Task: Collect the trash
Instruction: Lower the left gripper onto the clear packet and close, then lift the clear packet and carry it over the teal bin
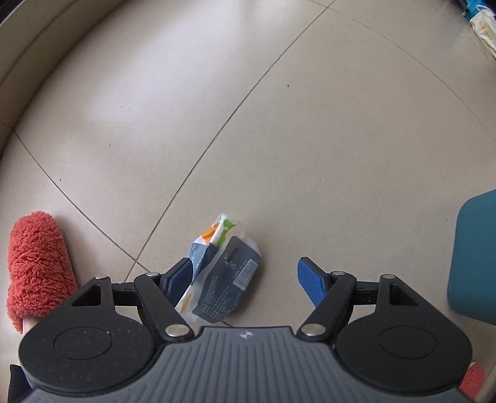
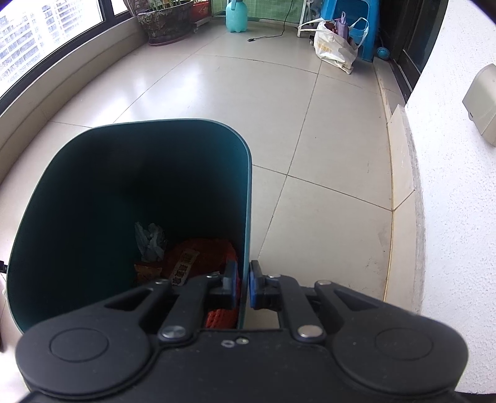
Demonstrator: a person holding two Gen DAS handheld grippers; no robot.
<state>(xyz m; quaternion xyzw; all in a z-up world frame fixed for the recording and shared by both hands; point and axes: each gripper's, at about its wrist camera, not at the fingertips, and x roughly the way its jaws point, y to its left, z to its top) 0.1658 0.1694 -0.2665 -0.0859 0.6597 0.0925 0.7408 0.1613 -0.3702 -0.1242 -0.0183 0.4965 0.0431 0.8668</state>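
While the right gripper (image 2: 243, 285) pinches the bin (image 2: 130, 186) by its near wall, one finger inside and one outside, the bin stays upright and open, presumably to receive trash. Inside lie crumpled paper (image 2: 150, 237) and orange wrappers (image 2: 198, 257). The left gripper (image 1: 245, 279) hangs low over the floor (image 1: 279, 124) with fingers spread wide; a wrapper (image 1: 221, 272), dark blue with white, orange and green, lies between them, touching the left finger (image 1: 178, 279) and well apart from the right. Closing would likely capture it. Large glossy beige tiles cover the floor; a window (image 2: 37, 40), planter (image 2: 167, 21) and bag (image 2: 334, 46) mark a balcony. A red slipper (image 1: 37, 263) stands beside the gripper.
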